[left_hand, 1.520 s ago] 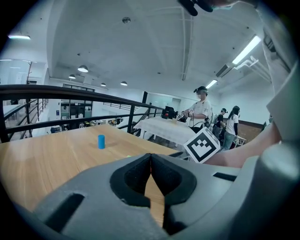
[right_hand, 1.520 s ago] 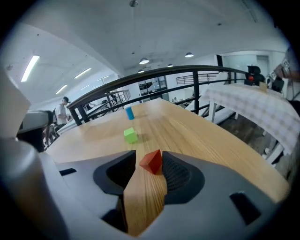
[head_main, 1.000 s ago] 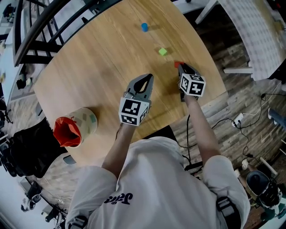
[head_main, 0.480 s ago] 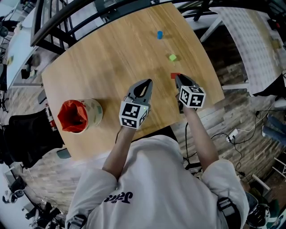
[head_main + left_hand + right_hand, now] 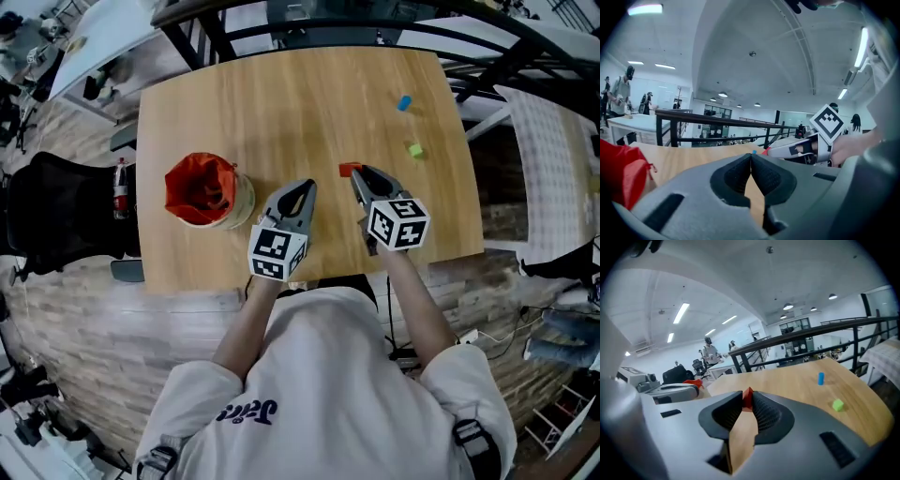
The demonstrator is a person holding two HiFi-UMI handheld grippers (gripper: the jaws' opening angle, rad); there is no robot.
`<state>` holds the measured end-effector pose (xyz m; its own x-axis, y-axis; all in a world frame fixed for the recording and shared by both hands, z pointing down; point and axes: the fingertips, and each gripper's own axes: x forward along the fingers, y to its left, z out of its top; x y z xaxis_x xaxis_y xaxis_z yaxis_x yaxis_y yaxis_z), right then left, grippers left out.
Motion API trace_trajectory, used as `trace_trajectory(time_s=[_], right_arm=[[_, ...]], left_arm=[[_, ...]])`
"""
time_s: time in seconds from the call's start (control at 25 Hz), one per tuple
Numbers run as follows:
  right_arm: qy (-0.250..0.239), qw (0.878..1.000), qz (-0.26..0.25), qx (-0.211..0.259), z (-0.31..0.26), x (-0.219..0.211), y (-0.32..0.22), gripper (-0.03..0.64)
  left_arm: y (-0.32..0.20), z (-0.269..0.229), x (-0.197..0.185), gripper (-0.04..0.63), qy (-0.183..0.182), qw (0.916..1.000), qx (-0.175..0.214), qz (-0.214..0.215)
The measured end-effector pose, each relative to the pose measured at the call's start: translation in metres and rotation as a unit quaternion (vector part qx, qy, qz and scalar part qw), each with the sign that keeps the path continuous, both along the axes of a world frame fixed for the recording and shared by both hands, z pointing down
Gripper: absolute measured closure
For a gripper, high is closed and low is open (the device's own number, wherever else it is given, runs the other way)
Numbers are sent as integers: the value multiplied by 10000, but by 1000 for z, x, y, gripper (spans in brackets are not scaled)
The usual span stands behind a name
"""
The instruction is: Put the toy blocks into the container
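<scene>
One red block [image 5: 747, 397] is pinched tight at the tips of the right gripper [image 5: 360, 176], held over the table [image 5: 281, 84] and facing the red-lined container [image 5: 202, 192] off to its left, ready for the drop, I'd say. The left gripper [image 5: 302, 187] hangs between them, its jaws closed on nothing, apparently just keeping clear. The blue block [image 5: 404, 103] and green block [image 5: 415, 150] wait on the wood, well apart from the container.

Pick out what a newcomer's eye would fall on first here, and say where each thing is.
The red block pinched in the right claw stands out, over the middle of the table. The container with its bright red lining stands at the table's left, beside the shut, empty left claw. A blue block and a green block lie far right.
</scene>
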<state>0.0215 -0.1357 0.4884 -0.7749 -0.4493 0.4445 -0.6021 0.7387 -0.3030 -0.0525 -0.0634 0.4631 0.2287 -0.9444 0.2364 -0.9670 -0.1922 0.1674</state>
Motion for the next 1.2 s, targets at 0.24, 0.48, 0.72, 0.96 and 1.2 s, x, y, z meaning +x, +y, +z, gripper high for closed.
trace_trajectory(time_s=[0.24, 0.48, 0.72, 0.96, 1.2], right_arm=[[-18, 9855, -1460, 866, -49, -104, 50, 540], [-289, 9569, -2615, 1229, -73, -184, 103, 540], [-68, 8998, -4014, 1707, -73, -241, 153, 540], [575, 8284, -5204, 1990, -44, -275, 189, 538], [1525, 7963, -5490, 2032, -11, -287, 195, 538]], left_arm=[[61, -8, -78, 581, 14, 9951, 41, -988], [114, -5, -128, 581, 106, 9853, -4, -1702], [150, -3, -151, 581, 123, 9773, 1, -2116], [172, -6, -162, 581, 279, 9713, 124, -2358], [181, -8, -171, 581, 305, 9669, 184, -2528]])
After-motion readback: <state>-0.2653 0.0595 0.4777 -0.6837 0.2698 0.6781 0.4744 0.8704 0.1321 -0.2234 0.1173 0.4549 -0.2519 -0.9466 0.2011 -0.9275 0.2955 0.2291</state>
